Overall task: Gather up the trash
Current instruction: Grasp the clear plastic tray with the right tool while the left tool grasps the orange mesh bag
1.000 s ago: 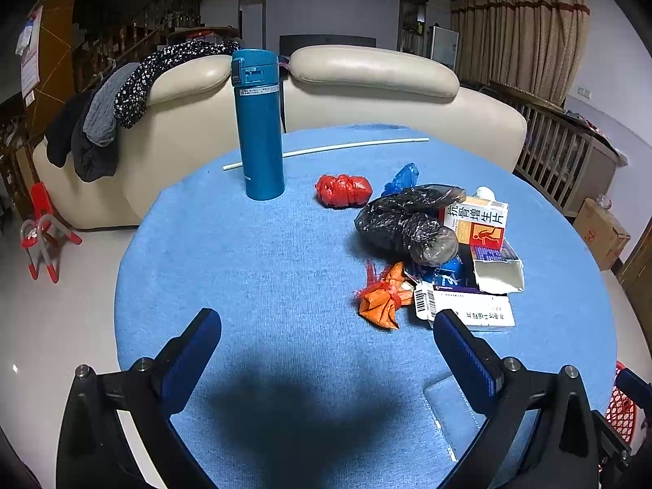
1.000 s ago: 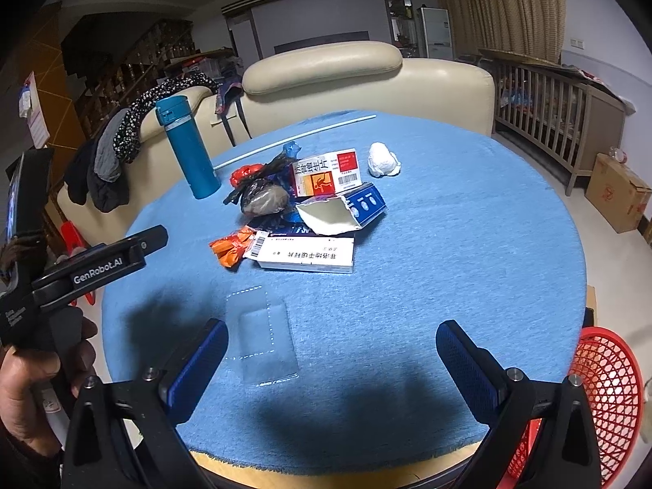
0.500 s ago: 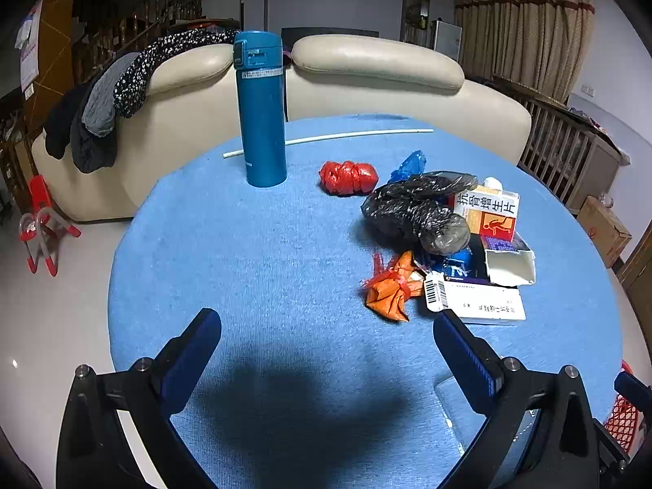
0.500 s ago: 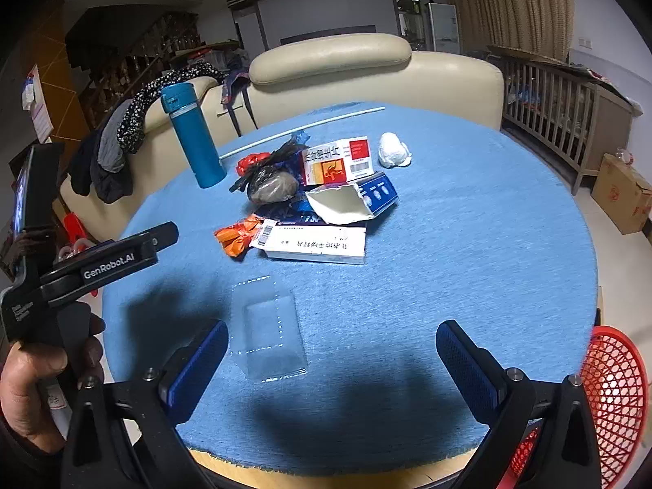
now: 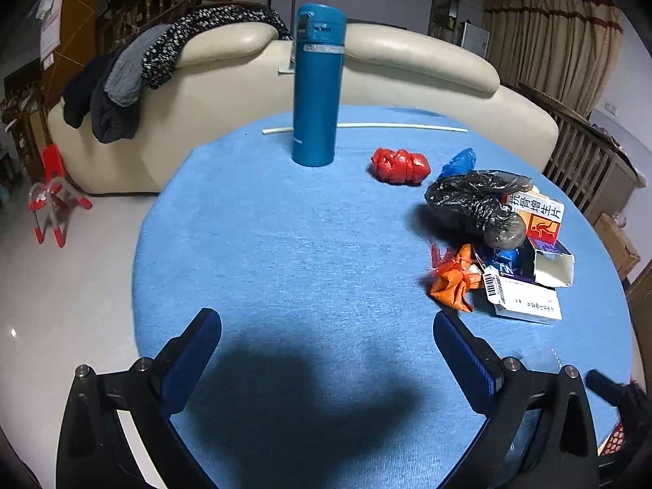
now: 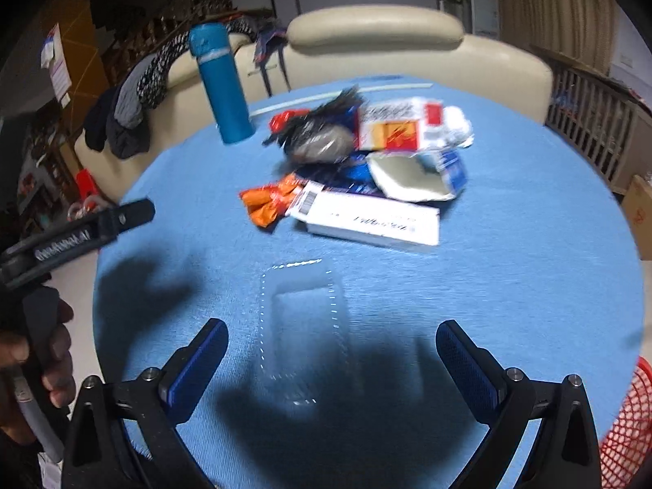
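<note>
The left gripper (image 5: 326,350) is hovering over the near part of the round blue-clothed table (image 5: 285,244), its blue-padded fingers (image 5: 191,360) standing wide apart and holding nothing. The right gripper (image 6: 332,362) is hanging over the near edge of the same table, its fingers (image 6: 466,368) likewise spread and empty. A clear plastic blister tray (image 6: 303,326) is lying flat on the cloth, between and just ahead of the right gripper's fingertips; whether they are touching it cannot be told.

The remaining trash is sitting in a cluster toward the table's right-hand middle: a crumpled orange wrapper (image 5: 452,281) touching a long white carton with a barcode (image 5: 523,301), an opened blue-and-white carton (image 5: 552,263), a white-and-red medicine box with Chinese lettering (image 5: 540,214), and a crumpled black plastic bag (image 5: 472,203) leaning on that box. A wadded red plastic bag (image 5: 399,166) is lying apart, beyond the cluster, with a scrap of blue plastic (image 5: 458,161) just beside it.

A tall teal insulated flask (image 5: 318,85) is standing upright farther back, in front of a thin white rod (image 5: 403,125). A red mesh basket (image 6: 625,428) is showing below the table's near right edge. The right wrist view is motion-blurred.
</note>
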